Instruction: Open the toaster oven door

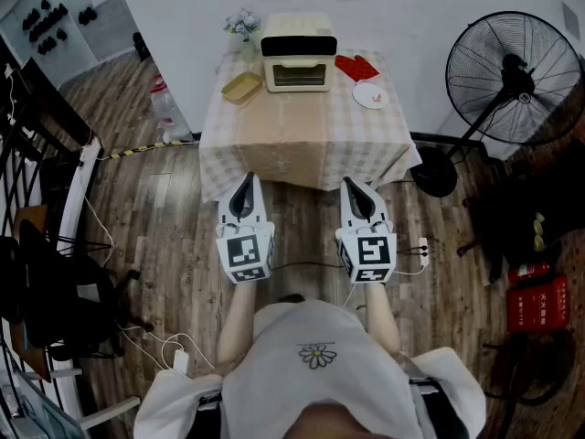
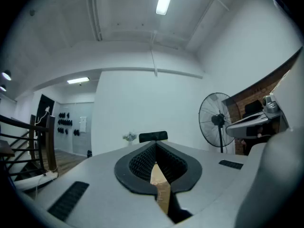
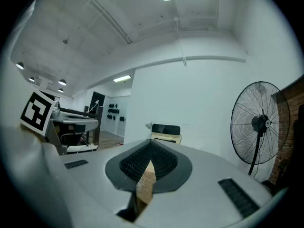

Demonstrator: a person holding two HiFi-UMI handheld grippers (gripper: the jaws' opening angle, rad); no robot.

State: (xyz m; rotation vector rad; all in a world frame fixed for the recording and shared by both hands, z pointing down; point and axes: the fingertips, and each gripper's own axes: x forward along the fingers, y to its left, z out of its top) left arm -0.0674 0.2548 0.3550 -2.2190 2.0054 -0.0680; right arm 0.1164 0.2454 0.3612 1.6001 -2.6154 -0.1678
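A cream toaster oven (image 1: 298, 51) stands at the back of a table (image 1: 306, 140) covered with a checked cloth; its dark glass door looks closed. Both grippers are held level in front of the table's near edge, well short of the oven. My left gripper (image 1: 246, 179) has its jaws together with nothing between them, and so does my right gripper (image 1: 353, 183). In the left gripper view only the top of the oven (image 2: 153, 136) shows above the shut jaws of the left gripper (image 2: 155, 145). In the right gripper view the oven (image 3: 166, 133) sits straight beyond the right gripper (image 3: 152, 144).
On the table lie a yellow tray (image 1: 242, 87), a red mitt (image 1: 356, 66), a white plate (image 1: 371, 94) and a small vase of flowers (image 1: 242, 24). A large standing fan (image 1: 512, 76) is at the right, a black railing (image 1: 27, 144) at the left, cables (image 1: 302, 265) on the wooden floor.
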